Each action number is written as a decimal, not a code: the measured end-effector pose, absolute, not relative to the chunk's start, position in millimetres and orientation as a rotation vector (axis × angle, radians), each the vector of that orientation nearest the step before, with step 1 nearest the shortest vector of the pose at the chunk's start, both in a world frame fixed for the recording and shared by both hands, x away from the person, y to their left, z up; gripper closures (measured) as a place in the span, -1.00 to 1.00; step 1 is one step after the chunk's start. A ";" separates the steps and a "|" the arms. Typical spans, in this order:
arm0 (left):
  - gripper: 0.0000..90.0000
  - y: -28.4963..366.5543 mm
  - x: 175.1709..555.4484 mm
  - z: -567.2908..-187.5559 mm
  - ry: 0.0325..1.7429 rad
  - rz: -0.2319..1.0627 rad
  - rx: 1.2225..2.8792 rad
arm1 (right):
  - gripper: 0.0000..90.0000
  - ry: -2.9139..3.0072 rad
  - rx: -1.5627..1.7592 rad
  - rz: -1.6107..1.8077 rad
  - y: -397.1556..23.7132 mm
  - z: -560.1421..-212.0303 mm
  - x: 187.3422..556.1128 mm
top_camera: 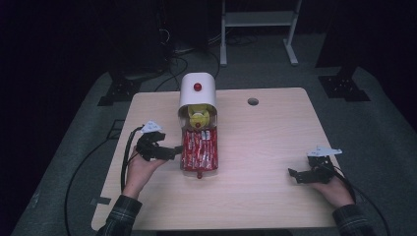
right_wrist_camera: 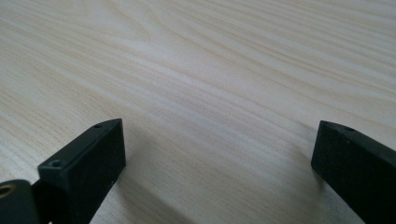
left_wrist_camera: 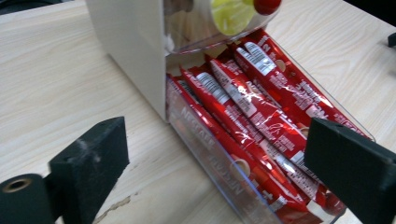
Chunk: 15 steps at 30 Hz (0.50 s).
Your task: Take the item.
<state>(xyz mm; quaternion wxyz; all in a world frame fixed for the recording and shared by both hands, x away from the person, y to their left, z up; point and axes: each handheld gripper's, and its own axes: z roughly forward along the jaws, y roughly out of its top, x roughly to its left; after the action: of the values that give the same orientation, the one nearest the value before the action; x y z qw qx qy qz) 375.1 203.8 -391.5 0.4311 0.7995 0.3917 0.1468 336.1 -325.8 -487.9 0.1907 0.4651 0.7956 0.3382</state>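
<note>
— Left tool (top_camera: pixel 169 152): parked at nine o'clock of the clear drawer (top_camera: pixel 199 167), pointing across at it, jaws apart, nothing clamped. Seen along those jaws, straddles the drawer's near wall, with no contact visible yet.

— And the right tool (top_camera: pixel 297 176)?

— Resting at four o'clock on the worktop (top_camera: pixel 265 142), well apart from everything, jaws spread over bare wood, holding nothing.

— Location of the goods?

— Red sachets (left_wrist_camera: pixel 261 116) lying lengthwise in the drawer, packed side by side. Drawer pulled out toward six o'clock from under the white dispenser (top_camera: pixel 197 91), which stands at twelve o'clock near the middle of the worktop. Yellow item (top_camera: pixel 198 118) and a red knob (top_camera: pixel 197 87) up in the housing; another red knob (top_camera: pixel 199 175) at the drawer's six o'clock end.

— Likely trouble from here?

— Probably several. Closing across the smooth plastic wall instead of a single sachet: pads could slip off, or shove the whole drawer sideways toward three o'clock. Glossy, tightly packed sachets: pinching one could well drag its neighbours out, or let it squirt free. Pulling hard with nothing bracing the housing: light dispenser might slide or tip. Right tool too far off at four o'clock to steady anything.

— Safer approach?

— Coming down from above onto one sachet, bracing the housing first.
</note>
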 end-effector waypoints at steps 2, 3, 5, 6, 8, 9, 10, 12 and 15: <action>-0.82 200.1 375.7 -391.5 0.970 0.362 2.002 | -0.95 2.235 1.307 0.950 -325.8 -487.9 336.1; -0.78 200.1 375.7 -391.5 0.970 0.362 2.002 | -0.95 2.235 1.307 0.950 -325.8 -487.9 336.1; -0.71 194.9 375.6 -391.4 0.950 0.350 1.992 | -0.95 2.235 1.307 0.950 -325.8 -487.9 336.1; -0.70 193.2 375.9 -391.6 0.947 0.349 1.997 | -0.95 2.235 1.307 0.950 -325.8 -487.9 336.1; -0.69 191.4 376.2 -392.0 0.943 0.348 2.000 | -0.95 2.235 1.307 0.950 -325.8 -487.9 336.1; -0.68 189.6 376.5 -392.3 0.940 0.348 2.007 | -0.95 2.235 1.307 0.950 -325.8 -487.9 336.1; -0.68 188.3 376.5 -392.7 0.936 0.343 2.007 | -0.95 2.235 1.307 0.950 -325.8 -487.9 336.1; -0.59 185.5 376.2 -392.9 0.925 0.338 2.010 | -0.95 2.235 1.307 0.950 -325.8 -487.9 336.1; -0.49 183.3 376.0 -392.9 0.913 0.334 2.010 | -0.95 2.235 1.307 0.950 -325.8 -487.9 336.1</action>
<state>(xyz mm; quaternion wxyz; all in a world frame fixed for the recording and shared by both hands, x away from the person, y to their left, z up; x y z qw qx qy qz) 376.0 183.3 -392.9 0.4390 0.8088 0.3675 0.1344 336.1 -325.8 -487.9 0.1906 0.4651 0.7957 0.3380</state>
